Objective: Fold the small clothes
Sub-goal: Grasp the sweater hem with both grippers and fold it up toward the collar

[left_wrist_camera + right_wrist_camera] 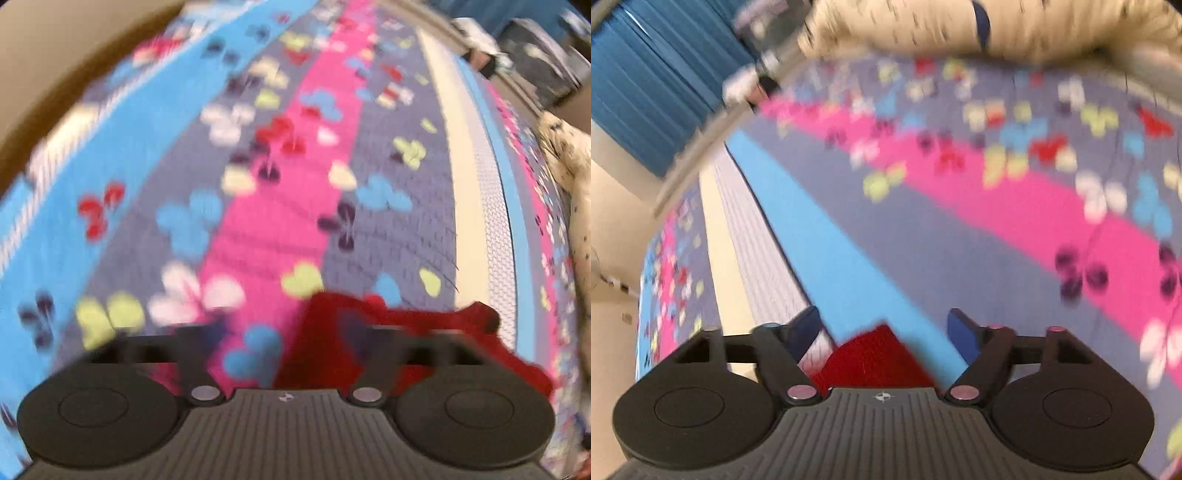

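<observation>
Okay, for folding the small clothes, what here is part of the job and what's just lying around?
Part of the job:
red garment
left gripper, open
right gripper, open

Just lying about:
butterfly bedspread
cream spotted cloth
blue curtain

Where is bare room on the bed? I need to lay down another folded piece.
Free: the bedspread stretch ahead of the red garment, across its pink and blue stripes. Crowded: the far side, where a cream speckled cloth is heaped.
</observation>
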### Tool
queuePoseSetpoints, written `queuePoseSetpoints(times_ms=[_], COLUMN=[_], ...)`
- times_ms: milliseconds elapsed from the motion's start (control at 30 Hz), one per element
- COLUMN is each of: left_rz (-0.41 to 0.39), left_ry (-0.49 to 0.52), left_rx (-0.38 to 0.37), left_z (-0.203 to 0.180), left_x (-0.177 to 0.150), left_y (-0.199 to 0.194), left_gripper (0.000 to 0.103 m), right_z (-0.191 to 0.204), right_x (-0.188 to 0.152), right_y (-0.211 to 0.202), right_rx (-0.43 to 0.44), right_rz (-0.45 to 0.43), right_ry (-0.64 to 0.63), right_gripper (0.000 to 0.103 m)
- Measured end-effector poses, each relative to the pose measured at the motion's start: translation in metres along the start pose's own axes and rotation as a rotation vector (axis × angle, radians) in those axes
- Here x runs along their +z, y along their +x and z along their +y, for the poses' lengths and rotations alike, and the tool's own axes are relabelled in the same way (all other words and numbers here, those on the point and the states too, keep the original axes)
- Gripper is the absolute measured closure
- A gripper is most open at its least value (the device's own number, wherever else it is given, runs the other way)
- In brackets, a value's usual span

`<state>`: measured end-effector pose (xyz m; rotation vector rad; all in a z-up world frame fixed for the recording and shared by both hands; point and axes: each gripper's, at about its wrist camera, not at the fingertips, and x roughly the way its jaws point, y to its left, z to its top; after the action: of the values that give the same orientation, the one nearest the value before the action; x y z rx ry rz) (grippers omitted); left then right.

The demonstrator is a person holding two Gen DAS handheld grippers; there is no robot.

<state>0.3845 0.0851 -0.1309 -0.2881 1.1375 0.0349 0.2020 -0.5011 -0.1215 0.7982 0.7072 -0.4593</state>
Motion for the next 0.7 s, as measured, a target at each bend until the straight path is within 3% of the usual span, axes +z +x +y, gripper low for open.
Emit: queuePoseSetpoints(times_ms=[33, 133, 300, 433, 467, 500, 533, 567, 700], left_rz=[-0.021, -0.025, 0.006, 0.076, 0.073, 0.046, 0.034, 0.052, -0.033], left_ry=[0.021, 0.034, 0.078, 0.141, 0.164, 0.192, 0.222, 0.221, 0.205], left_rx=[0.005, 0.010, -0.084, -0.088, -0.068, -0.048, -0.054, -0.068, -0.084], left_z=[0.002, 0.016, 0.020, 0.000, -0.007, -0.015, -0.021, -0.026, -0.028], left_x=[-0.001, -0.005, -0.035, -0.048, -0.050, -0.052, -0.052, -0.050, -0.046], left_y=[-0.001, 0.001, 0.003, 0.022, 0.027, 0.029, 0.031, 0.034, 0.016], left_gripper=[0.001, 0.000, 0.000, 0.001, 0.006, 0.041, 0.090, 0.089, 0.090], right_z=[-0.003, -0.017, -0.024, -0.007, -0.002, 0.004, 0.011, 0.018, 0.026], right_x=[-0.002, -0.022, -0.056, -0.069, -0.072, -0.076, -0.079, -0.080, -0.072], right_y=[-0.002, -0.001, 0.018, 0.044, 0.047, 0.046, 0.044, 0.041, 0.011], right_rx=[0.023, 0.088, 0.067, 0.057, 0.048, 0.025, 0.000, -0.018, 0.027], right_rz=[-0.002, 0.067, 0.124, 0.184, 0.185, 0.167, 0.141, 0.125, 0.046], right_ry=[-0.025, -0.097, -0.211, -0.243, -0.263, -0.296, -0.339, -0.387, -0.404], right_gripper=[0.024, 0.024, 0.024, 0.025, 0.033, 0.061, 0.078, 0.090, 0.093])
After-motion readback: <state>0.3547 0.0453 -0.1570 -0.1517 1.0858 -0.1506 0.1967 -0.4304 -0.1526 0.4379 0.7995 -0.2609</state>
